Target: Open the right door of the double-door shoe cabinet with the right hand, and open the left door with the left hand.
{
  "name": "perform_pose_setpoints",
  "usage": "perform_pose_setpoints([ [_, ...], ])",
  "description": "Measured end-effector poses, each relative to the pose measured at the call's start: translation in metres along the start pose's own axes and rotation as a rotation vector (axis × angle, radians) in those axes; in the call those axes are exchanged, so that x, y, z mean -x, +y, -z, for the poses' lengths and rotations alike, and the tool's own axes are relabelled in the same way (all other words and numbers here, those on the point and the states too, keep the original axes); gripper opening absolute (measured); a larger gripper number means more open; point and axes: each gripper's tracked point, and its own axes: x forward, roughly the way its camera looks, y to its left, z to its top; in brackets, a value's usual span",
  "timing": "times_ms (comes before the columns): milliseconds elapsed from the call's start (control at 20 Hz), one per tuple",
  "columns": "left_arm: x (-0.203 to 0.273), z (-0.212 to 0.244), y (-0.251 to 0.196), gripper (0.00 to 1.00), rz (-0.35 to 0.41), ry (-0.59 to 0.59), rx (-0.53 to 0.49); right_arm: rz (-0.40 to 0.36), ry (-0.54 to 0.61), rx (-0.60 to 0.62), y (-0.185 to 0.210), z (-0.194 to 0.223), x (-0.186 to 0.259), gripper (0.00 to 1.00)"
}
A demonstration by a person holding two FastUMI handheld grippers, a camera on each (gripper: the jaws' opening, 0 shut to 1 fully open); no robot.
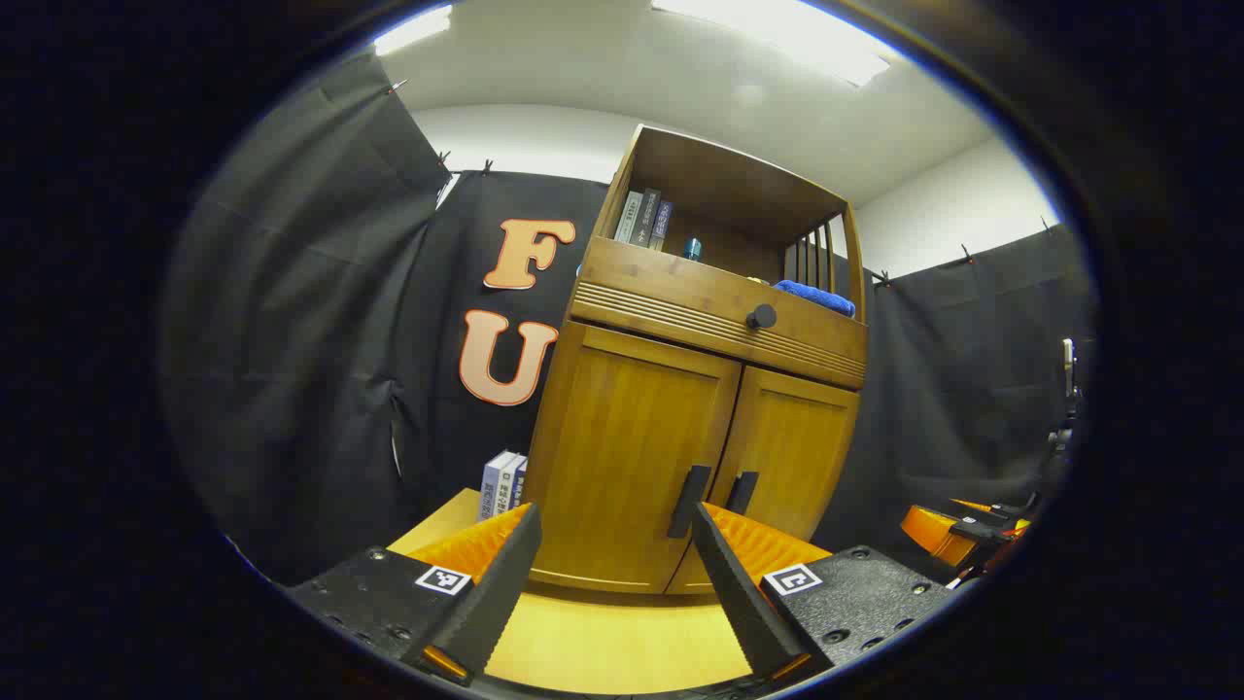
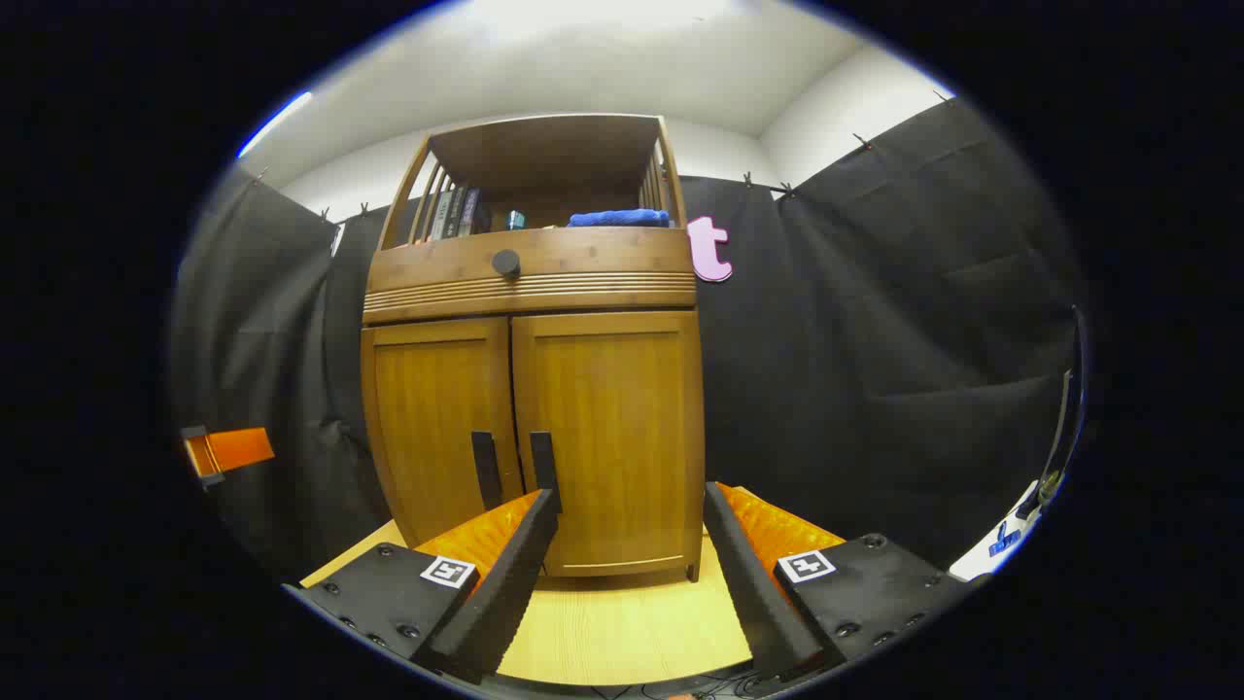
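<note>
Doors (image 2: 607,437) of grained amber wood carry flat black bar handles (image 2: 542,465); left claw (image 1: 612,554) and right claw (image 2: 627,540) gape apart.

No legible text found. Spines of the upright books (image 1: 643,218) on the wooden cabinet's open shelf carry print too small to read.

A light wooden desk (image 1: 603,651) carries the shoe cabinet (image 1: 680,408), which stands upright on it with both doors closed. In the left gripper view a few books (image 1: 502,483) stand upright on the desk just beside the cabinet's left side, against the black cloth. In the right gripper view the desk (image 2: 622,622) shows bare yellow wood in front of the cabinet (image 2: 535,389), whose foot rests near the far edge.
</note>
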Motion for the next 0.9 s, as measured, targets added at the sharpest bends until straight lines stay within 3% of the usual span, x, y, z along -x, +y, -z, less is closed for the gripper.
perform_pose_setpoints([
  [50,0.000,-0.003,0.001,0.98,-0.005,-0.004,-0.001,0.005,-0.004,-0.014,-0.002,-0.002,0.002,0.99],
  [200,0.000,-0.012,-0.001,0.94,-0.007,-0.028,-0.021,0.015,-0.011,-0.008,-0.008,-0.004,0.011,0.98],
  [300,0.000,-0.016,-0.003,0.98,-0.004,-0.042,-0.035,0.017,-0.017,-0.006,-0.010,-0.006,0.013,0.98],
  [650,-0.002,-0.016,-0.006,0.91,-0.011,-0.033,-0.061,-0.016,0.007,-0.036,-0.003,0.003,0.004,0.98],
  [700,-0.001,-0.016,-0.005,0.91,-0.013,-0.032,-0.061,-0.025,0.006,-0.037,0.001,0.003,0.001,0.89],
  [900,0.000,-0.017,0.000,0.91,-0.028,-0.029,-0.062,-0.056,0.014,-0.040,0.012,0.007,-0.006,0.89],
])
